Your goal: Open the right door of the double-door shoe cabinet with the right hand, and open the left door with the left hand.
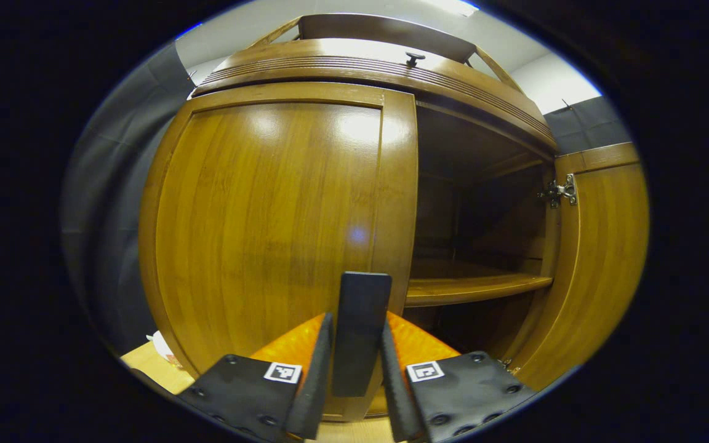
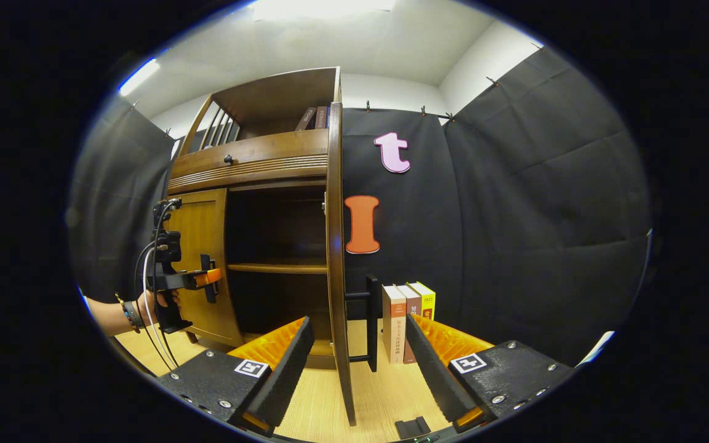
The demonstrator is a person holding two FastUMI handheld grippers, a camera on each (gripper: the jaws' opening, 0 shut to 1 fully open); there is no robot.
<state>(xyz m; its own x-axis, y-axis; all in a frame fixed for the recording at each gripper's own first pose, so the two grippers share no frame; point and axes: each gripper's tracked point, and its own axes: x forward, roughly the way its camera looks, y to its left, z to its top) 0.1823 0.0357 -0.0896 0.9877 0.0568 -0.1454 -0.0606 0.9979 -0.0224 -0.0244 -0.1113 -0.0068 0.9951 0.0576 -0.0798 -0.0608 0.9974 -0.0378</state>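
Observation:
In the left gripper view the wooden cabinet's left door (image 1: pixel 268 215) stands closed. Its dark upright handle (image 1: pixel 362 307) sits between my left gripper's (image 1: pixel 357 363) fingers, which press on both its sides. The right door (image 1: pixel 604 258) hangs swung open, baring a shelf (image 1: pixel 471 286). In the right gripper view that open right door (image 2: pixel 335 246) is seen edge-on, its black handle (image 2: pixel 372 320) on the outer face. My right gripper (image 2: pixel 354 363) is open, its fingers either side of the door's edge without touching it. Farther left, a hand (image 2: pixel 157 307) holds the left gripper (image 2: pixel 210 280) at the left door (image 2: pixel 204 264).
Three upright books (image 2: pixel 407 320) stand on the light wooden tabletop (image 2: pixel 385 394) just right of the open door. A drawer with a small knob (image 2: pixel 228 159) and an upper shelf with books (image 2: pixel 314 117) top the cabinet. Black cloth walls close in behind and right.

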